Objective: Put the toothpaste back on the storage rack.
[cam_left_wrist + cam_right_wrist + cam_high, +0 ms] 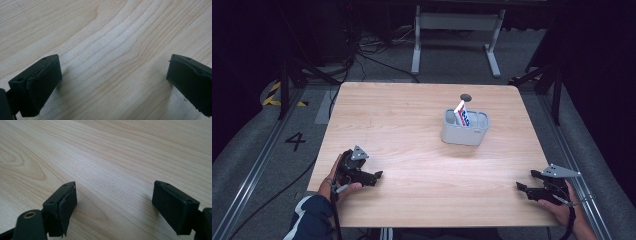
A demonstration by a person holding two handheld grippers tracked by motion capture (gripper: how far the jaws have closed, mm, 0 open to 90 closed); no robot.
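Observation:
A grey holder with compartments (464, 134) stands on the wooden table (412, 115), right of centre toward the back. A white tube with red and blue print (462, 114) leans upright in it. My left gripper (378, 174) rests on the table near the front left, held by a hand, jaws pointing right. It is open (113, 82), with bare wood between the jaws. My right gripper (525, 185) lies at the front right edge, jaws pointing left. It is open too (113, 202), holding nothing.
A small dark hole (465, 96) sits in the table behind the holder. Beyond the table are a white desk frame (457, 30), cables on the floor and black stands at both sides. A floor mark "4" (295, 141) lies left.

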